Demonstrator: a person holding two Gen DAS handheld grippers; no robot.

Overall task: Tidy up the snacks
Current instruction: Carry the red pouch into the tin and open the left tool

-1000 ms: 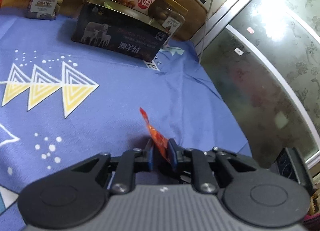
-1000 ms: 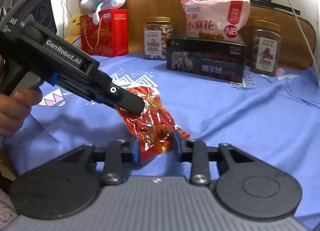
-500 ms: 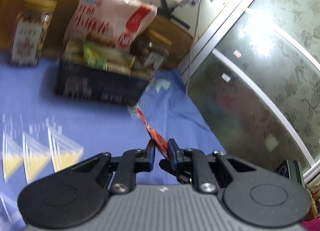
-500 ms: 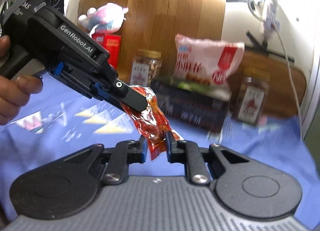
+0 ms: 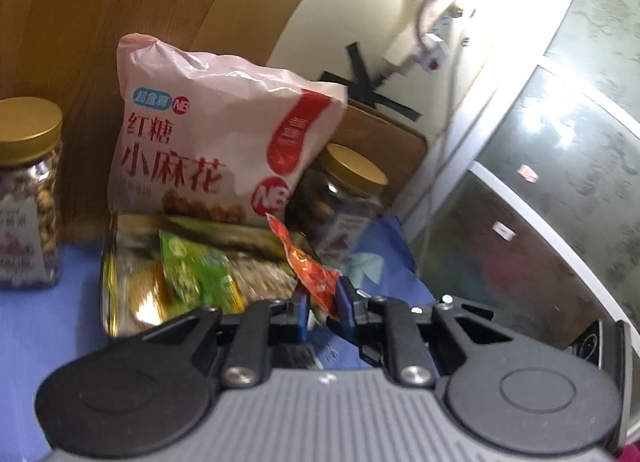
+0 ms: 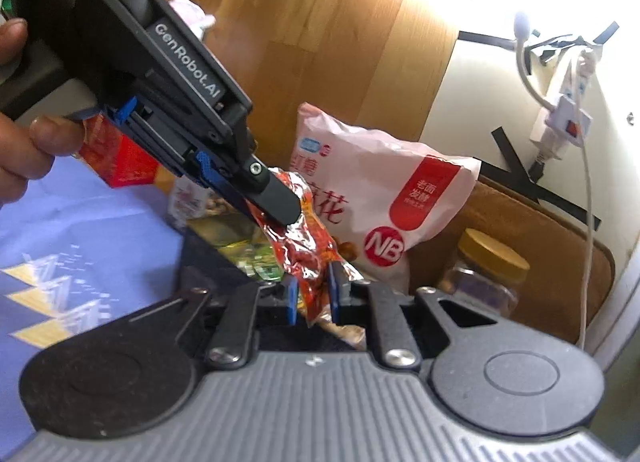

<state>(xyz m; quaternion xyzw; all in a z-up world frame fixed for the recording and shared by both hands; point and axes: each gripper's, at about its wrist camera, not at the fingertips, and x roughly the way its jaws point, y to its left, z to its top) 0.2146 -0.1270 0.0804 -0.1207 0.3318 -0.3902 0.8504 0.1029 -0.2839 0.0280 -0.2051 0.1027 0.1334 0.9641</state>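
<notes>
A crinkled red snack packet hangs in the air between both grippers, just above an open dark box. My left gripper is shut on one end of the red packet. In the right wrist view the left gripper comes in from the upper left, held by a hand. My right gripper pinches the packet's lower end, its jaws still closing with the pads pressed on the foil. The box holds a green packet and other wrapped snacks.
A pink snack bag leans on the wooden headboard behind the box. Gold-lidded jars stand left and right of it. A red carton sits at the far left. Blue patterned cloth covers the surface; a cable hangs at right.
Both grippers have lifted the red packet off the blue cloth and carried it toward the open box and pink bag. The right jaws have narrowed onto the packet's lower end.
</notes>
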